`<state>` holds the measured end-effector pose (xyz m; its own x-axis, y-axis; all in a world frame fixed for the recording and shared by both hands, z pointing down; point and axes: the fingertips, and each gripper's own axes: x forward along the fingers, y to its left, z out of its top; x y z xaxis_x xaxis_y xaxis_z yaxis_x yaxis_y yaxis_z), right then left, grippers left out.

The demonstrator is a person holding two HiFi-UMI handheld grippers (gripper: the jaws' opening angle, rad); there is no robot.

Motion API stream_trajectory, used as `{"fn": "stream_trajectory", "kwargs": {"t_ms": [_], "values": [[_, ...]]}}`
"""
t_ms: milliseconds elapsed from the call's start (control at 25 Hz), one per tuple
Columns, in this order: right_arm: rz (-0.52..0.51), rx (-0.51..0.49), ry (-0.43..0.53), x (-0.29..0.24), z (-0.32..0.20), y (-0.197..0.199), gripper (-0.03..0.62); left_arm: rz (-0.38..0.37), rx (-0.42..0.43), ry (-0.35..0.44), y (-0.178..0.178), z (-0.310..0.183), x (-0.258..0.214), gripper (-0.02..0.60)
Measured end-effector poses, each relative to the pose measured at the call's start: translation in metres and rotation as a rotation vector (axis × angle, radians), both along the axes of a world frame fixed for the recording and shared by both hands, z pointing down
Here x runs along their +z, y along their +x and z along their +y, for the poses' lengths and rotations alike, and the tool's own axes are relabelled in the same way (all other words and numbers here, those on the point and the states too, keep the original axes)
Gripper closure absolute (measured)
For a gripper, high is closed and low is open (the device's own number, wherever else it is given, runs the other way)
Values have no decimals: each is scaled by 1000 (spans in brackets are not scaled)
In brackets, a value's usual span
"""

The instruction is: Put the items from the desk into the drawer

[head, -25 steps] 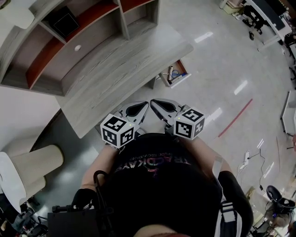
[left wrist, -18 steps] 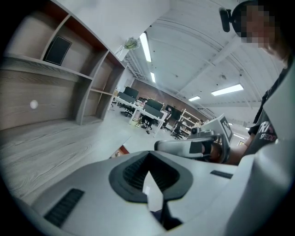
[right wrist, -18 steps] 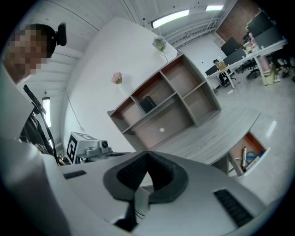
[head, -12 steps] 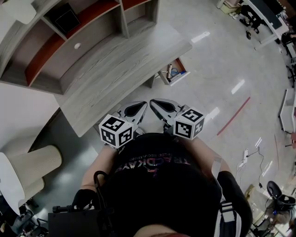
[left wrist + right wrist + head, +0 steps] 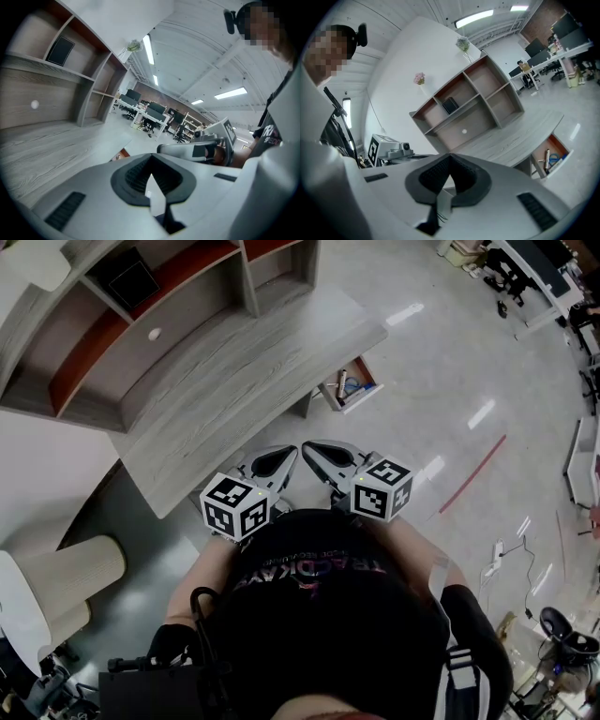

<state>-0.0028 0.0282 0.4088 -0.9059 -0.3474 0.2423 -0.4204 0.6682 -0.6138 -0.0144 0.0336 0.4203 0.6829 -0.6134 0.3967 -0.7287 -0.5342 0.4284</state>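
Both the left gripper (image 5: 292,452) and the right gripper (image 5: 310,447) are held close to the body. Their fingers are closed on nothing, tips almost touching each other. The desk (image 5: 234,399) ahead of the fingers looks bare. The open drawer (image 5: 364,399) lies ahead and to the right of the fingers, nearer the right hand, with a pen (image 5: 546,160) already inside. Probably only pushing the drawer shut remains. Nothing stands between fingers and drawer. The shelves (image 5: 141,324) lie beyond the desk.
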Motion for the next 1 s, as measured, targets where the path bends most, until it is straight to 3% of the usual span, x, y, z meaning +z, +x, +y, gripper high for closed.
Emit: {"fn": "stream_trajectory", "kwargs": {"t_ms": [1000], "values": [[-3,12,-11,1,-3,5,577,0,24,-17,8,-2,3,571]]}}
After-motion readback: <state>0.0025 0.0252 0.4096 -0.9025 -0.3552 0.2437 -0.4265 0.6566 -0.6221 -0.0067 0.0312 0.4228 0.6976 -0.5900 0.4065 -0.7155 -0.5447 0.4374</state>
